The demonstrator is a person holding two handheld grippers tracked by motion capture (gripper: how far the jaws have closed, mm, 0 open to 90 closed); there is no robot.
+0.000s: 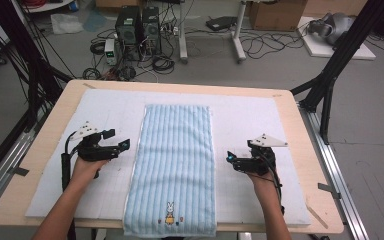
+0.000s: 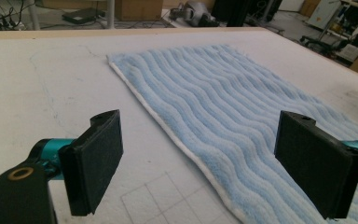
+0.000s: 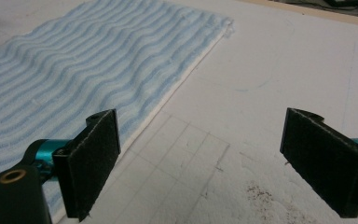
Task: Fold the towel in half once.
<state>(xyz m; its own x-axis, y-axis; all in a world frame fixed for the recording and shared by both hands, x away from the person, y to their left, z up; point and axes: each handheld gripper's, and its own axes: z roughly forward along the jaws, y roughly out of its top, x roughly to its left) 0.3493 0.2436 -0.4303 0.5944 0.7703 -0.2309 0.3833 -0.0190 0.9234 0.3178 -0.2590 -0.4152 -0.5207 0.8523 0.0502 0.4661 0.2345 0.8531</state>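
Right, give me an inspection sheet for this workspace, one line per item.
Surface: wooden table covered by a white mat with faint grid lines and dark specks near the right gripper.
Job's things: light blue towel spread flat lengthwise, its rabbit-embroidered end hanging over the near edge.
Clutter: nothing seen on the mat.
Grippers: left gripper open, beside the towel's left edge; right gripper open, beside its right edge; neither touches it.
Cables: one black cable trails from each gripper along the forearm.
Surroundings: computer towers, tangled floor cables, cardboard boxes, black frame legs.
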